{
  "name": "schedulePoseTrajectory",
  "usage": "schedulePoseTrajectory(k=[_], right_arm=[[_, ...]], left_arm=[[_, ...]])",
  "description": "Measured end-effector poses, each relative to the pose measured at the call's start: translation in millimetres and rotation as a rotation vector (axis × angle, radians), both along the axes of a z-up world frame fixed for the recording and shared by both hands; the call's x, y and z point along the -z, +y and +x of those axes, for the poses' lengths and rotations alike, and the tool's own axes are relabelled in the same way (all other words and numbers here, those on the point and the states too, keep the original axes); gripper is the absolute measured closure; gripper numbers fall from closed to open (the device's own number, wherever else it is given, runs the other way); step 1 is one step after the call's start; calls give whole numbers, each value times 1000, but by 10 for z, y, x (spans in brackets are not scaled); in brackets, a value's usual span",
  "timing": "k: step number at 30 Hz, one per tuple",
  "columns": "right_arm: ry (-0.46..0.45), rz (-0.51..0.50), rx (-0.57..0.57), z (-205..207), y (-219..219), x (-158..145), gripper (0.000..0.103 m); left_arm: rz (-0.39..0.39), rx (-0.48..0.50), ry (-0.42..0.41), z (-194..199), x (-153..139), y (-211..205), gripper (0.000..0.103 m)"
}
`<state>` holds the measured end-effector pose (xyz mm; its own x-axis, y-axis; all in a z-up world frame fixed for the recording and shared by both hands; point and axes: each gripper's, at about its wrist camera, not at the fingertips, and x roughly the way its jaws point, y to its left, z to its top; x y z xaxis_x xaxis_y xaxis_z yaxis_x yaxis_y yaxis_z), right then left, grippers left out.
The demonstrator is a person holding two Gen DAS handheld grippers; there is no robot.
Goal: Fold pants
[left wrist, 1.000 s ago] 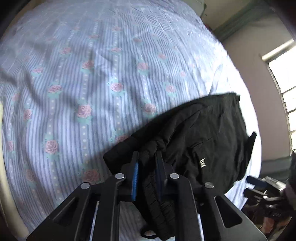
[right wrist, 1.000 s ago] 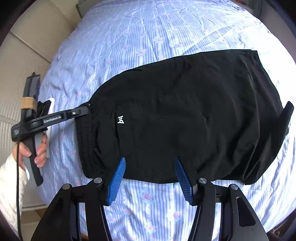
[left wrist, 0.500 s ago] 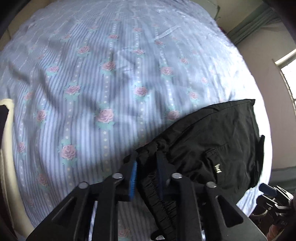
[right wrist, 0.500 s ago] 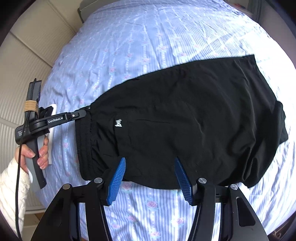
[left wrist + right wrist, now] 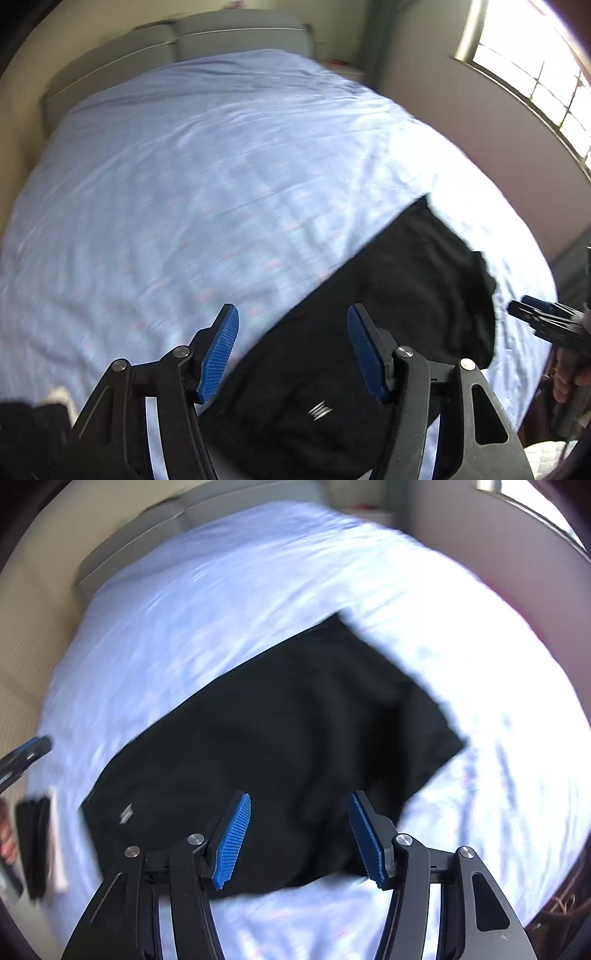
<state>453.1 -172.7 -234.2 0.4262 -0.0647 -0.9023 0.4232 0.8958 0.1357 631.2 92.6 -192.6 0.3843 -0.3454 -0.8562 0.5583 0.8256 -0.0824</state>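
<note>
Both views are smearing with motion blur, so the print on the bedsheet (image 5: 221,177) is hardly showing and the creases in the black pants (image 5: 288,731) are reading as one dark mass. The pants are lying folded flat on the near part of the bed, slanting from near left to far right. The left gripper (image 5: 291,347) is hovering with its blue pads spread wide and nothing between them, and its frame is cutting off the near edge of the pants (image 5: 388,314). The right gripper (image 5: 301,834) is likewise standing wide apart and empty above the near hem. Only the left view is showing the window (image 5: 535,81); only the right view is taking in the garment's whole outline.
</note>
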Motion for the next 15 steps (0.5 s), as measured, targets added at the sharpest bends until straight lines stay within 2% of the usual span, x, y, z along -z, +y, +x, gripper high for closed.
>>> schedulePoseTrajectory(k=[4,8,11,15], right_arm=[[-7,-17,136,-32,-561,106,46],[-6,53,219,18,-1037,348,46],[2,106,216,183,-1168,536,46],[71,62,176,523,-1232,786,49]], left_arm=[[14,105,24,183,160,-755,43],[38,136,91,228,431,-1327,44],[49,151,109,152,508,-1539,44],[82,169,115,115,544,-1699,44]])
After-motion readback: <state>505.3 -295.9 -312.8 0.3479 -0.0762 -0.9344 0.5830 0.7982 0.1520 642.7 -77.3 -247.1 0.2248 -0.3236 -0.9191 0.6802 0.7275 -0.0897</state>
